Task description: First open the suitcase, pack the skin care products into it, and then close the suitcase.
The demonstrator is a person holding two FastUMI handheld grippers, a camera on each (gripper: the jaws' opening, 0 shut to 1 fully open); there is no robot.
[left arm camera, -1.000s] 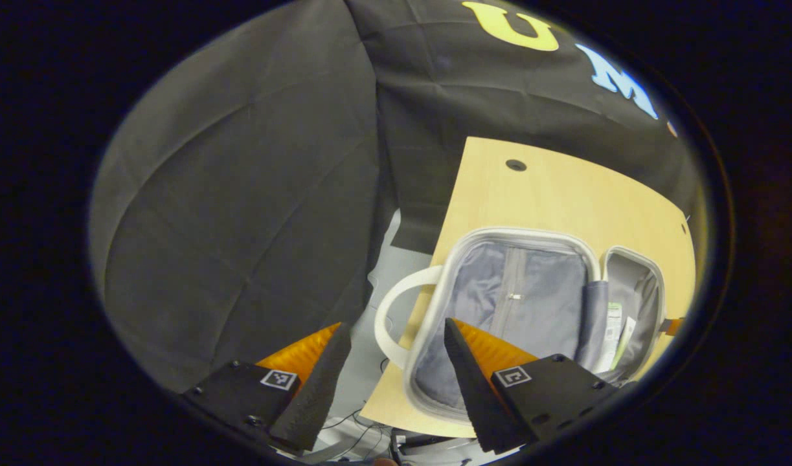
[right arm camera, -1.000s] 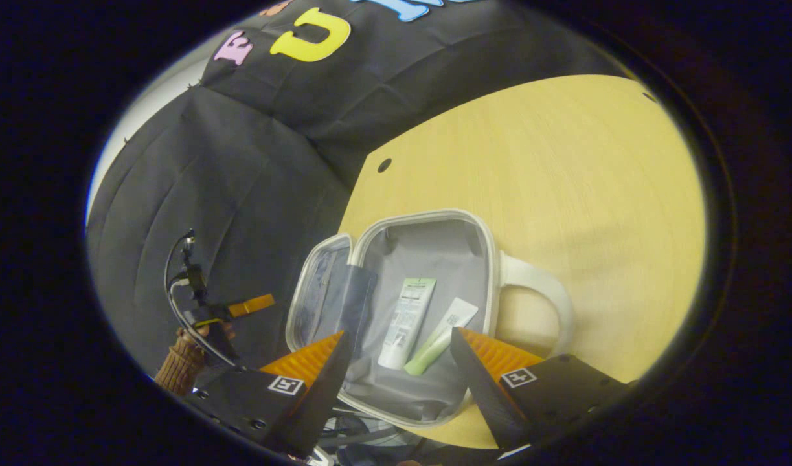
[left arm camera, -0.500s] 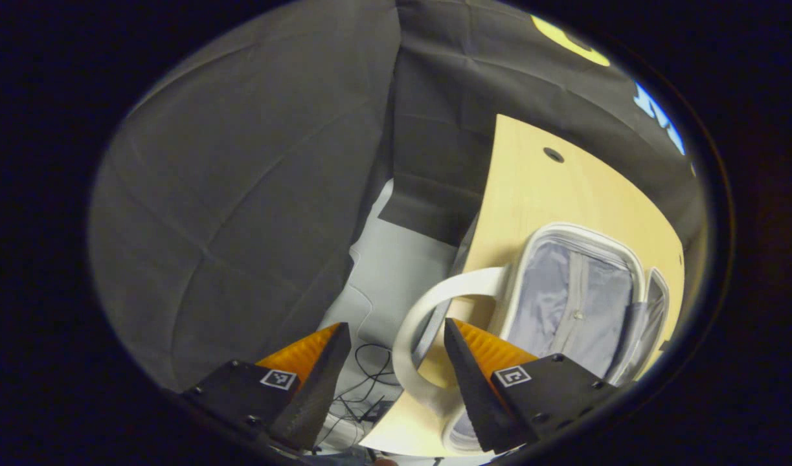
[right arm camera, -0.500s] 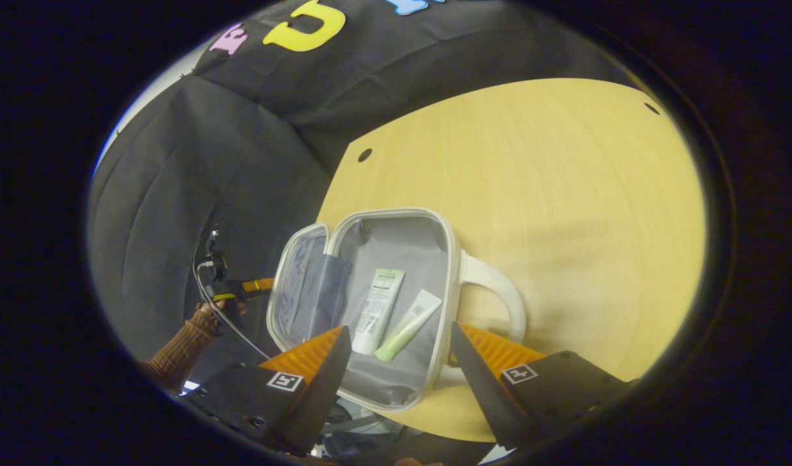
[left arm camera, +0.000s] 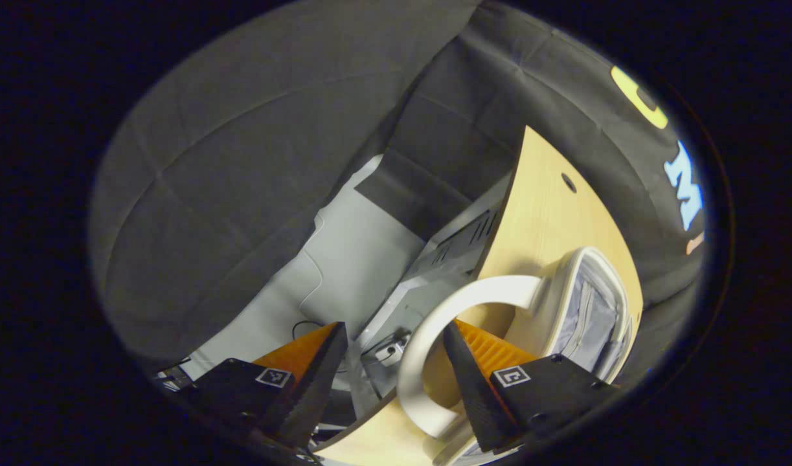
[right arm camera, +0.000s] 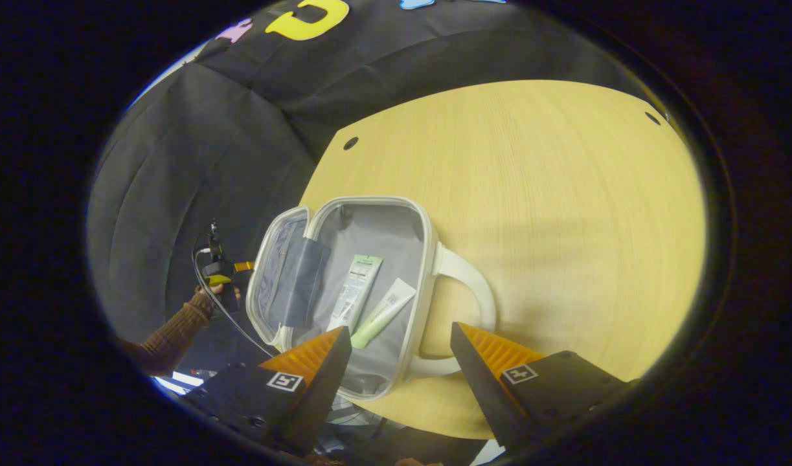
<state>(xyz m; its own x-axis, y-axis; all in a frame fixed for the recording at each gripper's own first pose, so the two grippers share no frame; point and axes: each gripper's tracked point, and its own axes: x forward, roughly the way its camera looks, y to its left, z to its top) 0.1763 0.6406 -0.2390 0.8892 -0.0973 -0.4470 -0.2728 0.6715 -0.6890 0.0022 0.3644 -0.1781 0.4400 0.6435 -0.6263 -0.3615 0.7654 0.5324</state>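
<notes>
Suitcase (right arm camera: 344,285) lies open on the smooth wooden table (right arm camera: 531,194), rounded white shell, grey fabric lining, two slim tubes (right arm camera: 370,304) inside, their long axes slanting toward the right gripper (right arm camera: 396,349), whose ridged orange fingers gape wide just short of the rim. Left gripper (left arm camera: 389,362), also spread, straddles the looped white handle (left arm camera: 434,336).

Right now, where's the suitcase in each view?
Left gripper view: suitcase at lower right, seen edge-on, its white handle looping between the left gripper's fingers.
Right gripper view: suitcase lies open at lower centre, two tubes inside.
Shared landmark: the table's round hole beyond the suitcase.
</notes>
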